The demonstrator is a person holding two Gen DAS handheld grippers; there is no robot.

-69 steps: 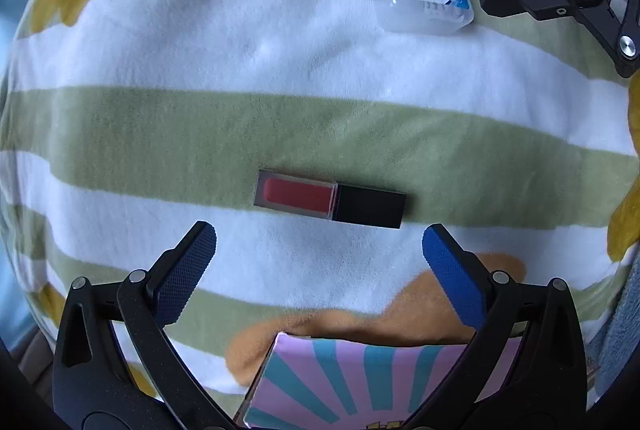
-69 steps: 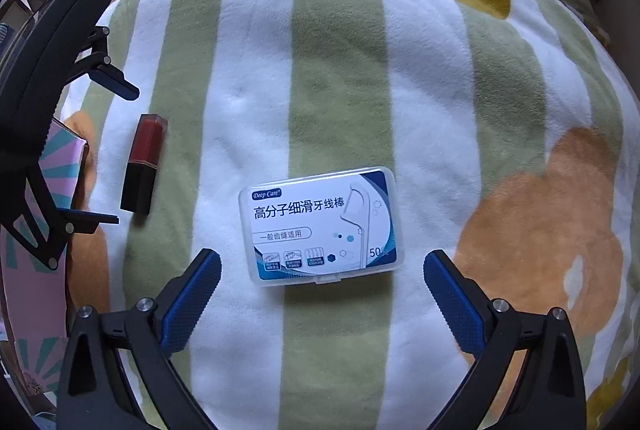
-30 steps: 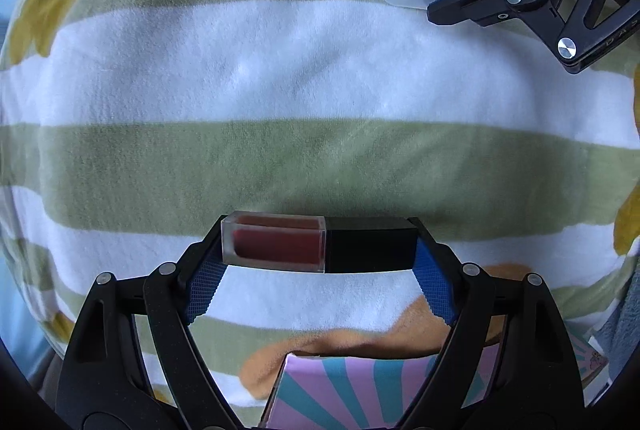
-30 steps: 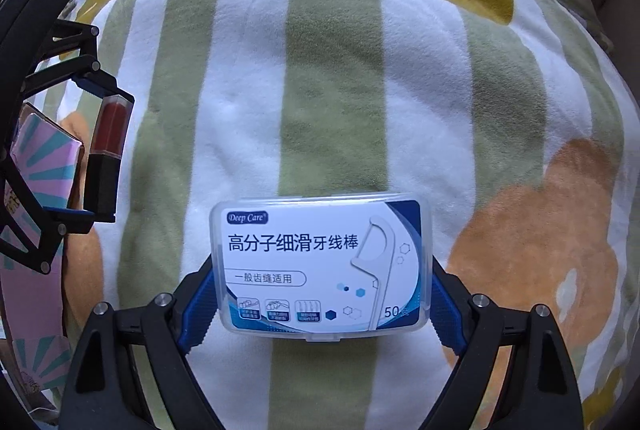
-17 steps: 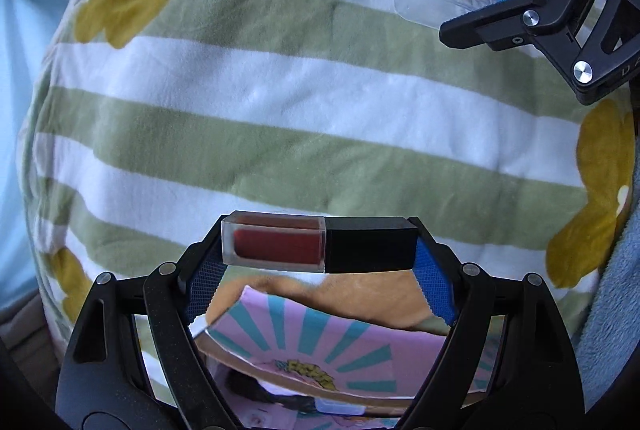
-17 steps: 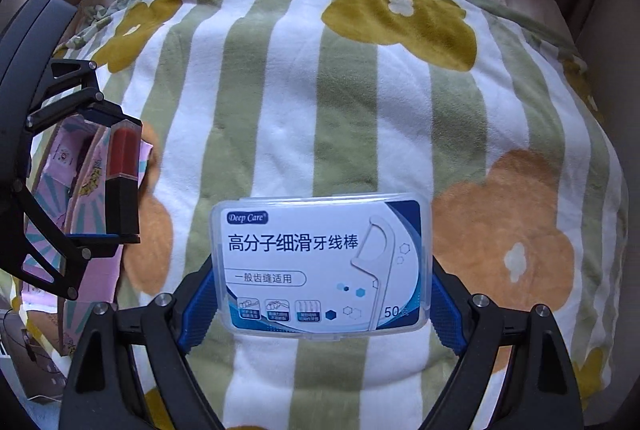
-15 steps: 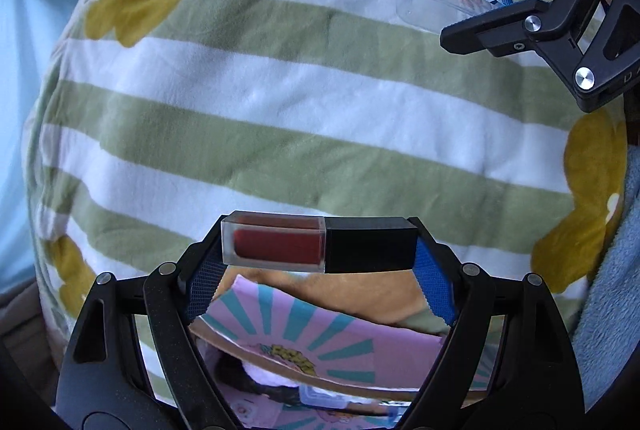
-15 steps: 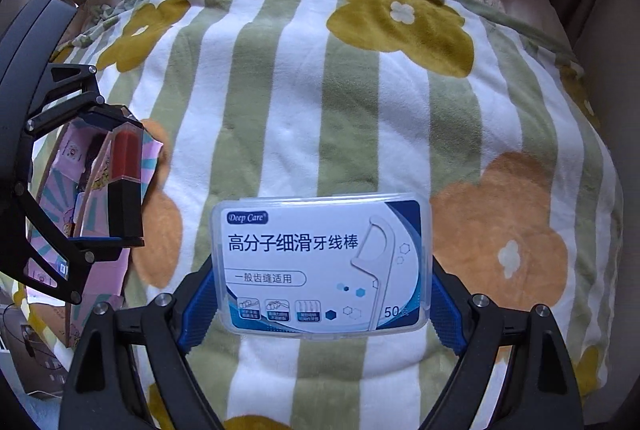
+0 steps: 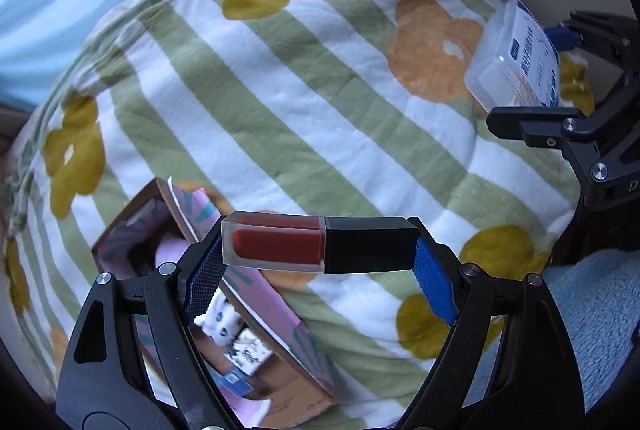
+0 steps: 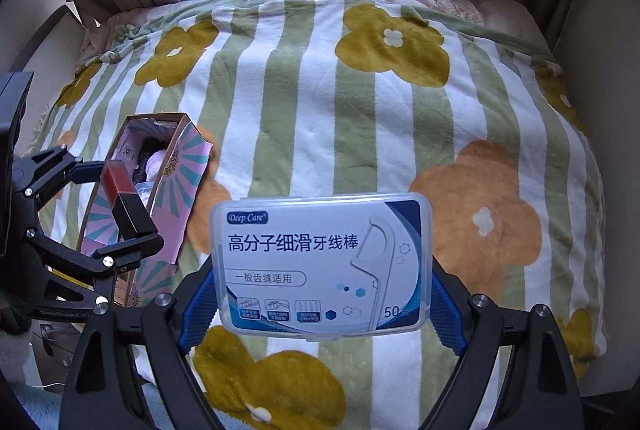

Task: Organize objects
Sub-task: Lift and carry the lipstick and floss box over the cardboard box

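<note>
My left tongs [image 9: 320,270] pinch a square lipstick tube [image 9: 318,248], glossy red glass with a matte black cap, above the open pink cardboard box [image 10: 160,190] near the fleecy striped blanket's [image 10: 360,110] left edge. My right tongs [image 10: 320,298] clamp the clear plastic floss-pick case [image 10: 322,266].

Floss-pick box [image 10: 322,266] lid: "Deep Care" logo; title "高分子细滑牙线棒"; boxed line "一般齿缝适用"; count "50" at lower right.
</note>
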